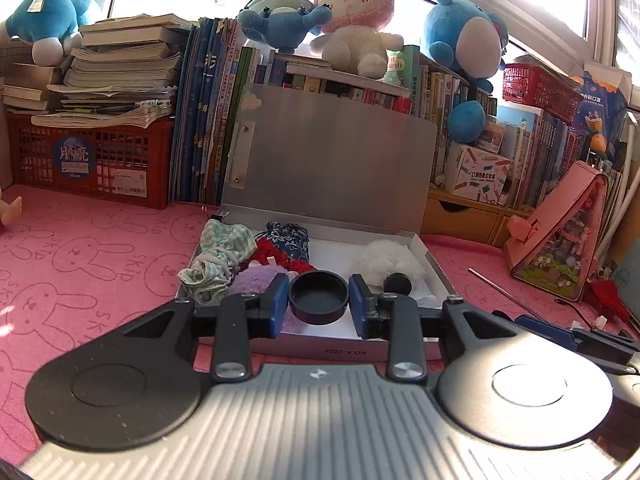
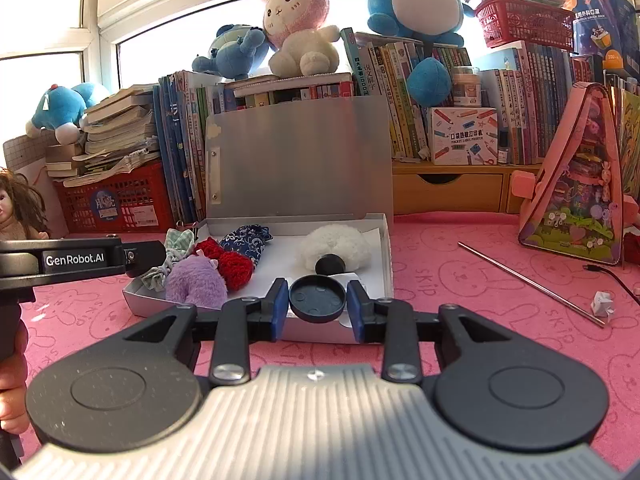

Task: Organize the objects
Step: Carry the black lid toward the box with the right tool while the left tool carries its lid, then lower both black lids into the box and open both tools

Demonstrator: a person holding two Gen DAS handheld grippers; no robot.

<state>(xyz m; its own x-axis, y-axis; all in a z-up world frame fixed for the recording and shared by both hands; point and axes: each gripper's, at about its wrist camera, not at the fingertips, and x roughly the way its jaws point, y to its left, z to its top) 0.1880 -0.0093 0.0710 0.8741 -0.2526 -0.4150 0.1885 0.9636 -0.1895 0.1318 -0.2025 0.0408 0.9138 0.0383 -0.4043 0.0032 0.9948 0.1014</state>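
An open silver box (image 1: 434,264) (image 2: 386,248) lies on the pink mat with its lid up. In it are a green striped cloth (image 1: 216,258), a blue patterned pouch (image 1: 292,240), a red knit piece (image 2: 228,262), a purple plush (image 2: 196,282) and a white fluffy ball (image 2: 334,246). My left gripper (image 1: 319,304) is shut on a black round lid (image 1: 318,298) over the box's front edge. My right gripper (image 2: 318,300) is shut on a second black round lid (image 2: 317,298) over the box's front right corner. The left gripper's body (image 2: 76,260) shows at the left of the right wrist view.
Books, red crates (image 1: 92,160) and plush toys (image 1: 352,20) line the back. A pink toy house (image 2: 580,184) stands at the right, with a metal rod (image 2: 528,282), a crumpled paper (image 2: 602,303) and a cable beside it. A doll (image 2: 18,208) sits at the left.
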